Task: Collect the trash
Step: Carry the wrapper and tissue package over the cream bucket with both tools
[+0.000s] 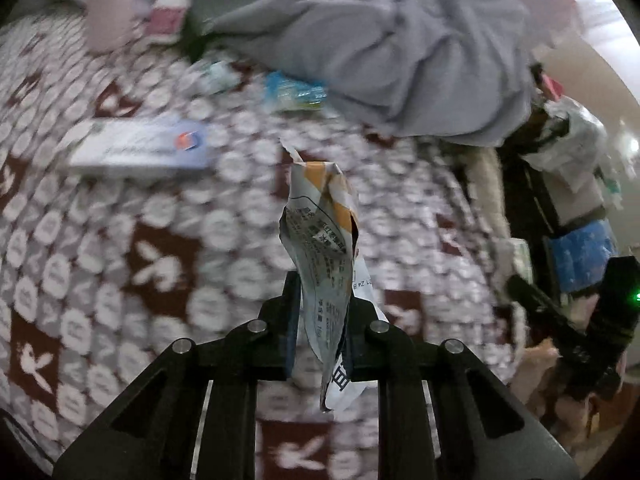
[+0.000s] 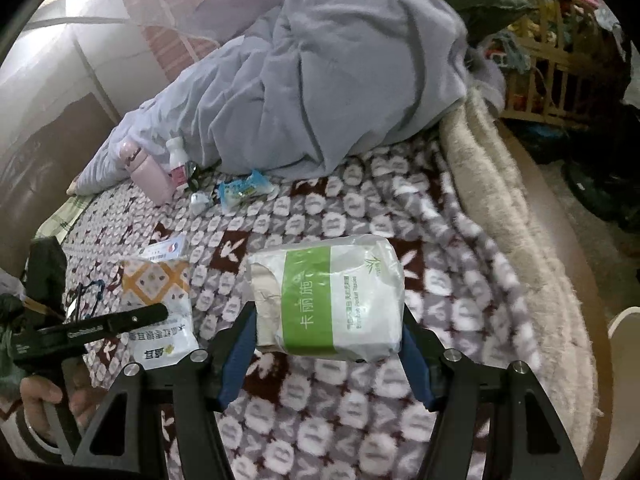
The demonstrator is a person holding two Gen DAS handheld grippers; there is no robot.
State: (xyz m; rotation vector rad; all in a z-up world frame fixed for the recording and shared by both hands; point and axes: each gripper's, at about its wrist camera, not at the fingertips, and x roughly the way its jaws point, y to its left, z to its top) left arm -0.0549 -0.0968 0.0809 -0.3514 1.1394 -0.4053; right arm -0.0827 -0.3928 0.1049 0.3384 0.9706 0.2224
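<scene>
A crumpled white and orange snack wrapper (image 1: pixel 320 232) with printed text stands upright between the pads of my left gripper (image 1: pixel 322 292), which is shut on it above the patterned bed blanket (image 1: pixel 120 240). The right wrist view shows the same wrapper (image 2: pixel 160 300) at the lower left, beside one black finger (image 2: pixel 120 322) of the left gripper. My right gripper (image 2: pixel 326 320) is shut on a white tissue pack (image 2: pixel 340 296) with a green band, its blue pads pressing both ends. The right gripper's black body (image 1: pixel 580 320) shows at the right edge of the left wrist view.
A white and blue box (image 1: pixel 140 144), a blue wrapper (image 2: pixel 244 190), a small clear packet (image 2: pixel 198 202), a pink bottle (image 2: pixel 148 172) and a white bottle (image 2: pixel 176 160) lie on the bed before a heaped grey quilt (image 2: pixel 320 80). White bags (image 1: pixel 572 148) hang off the bed's right side.
</scene>
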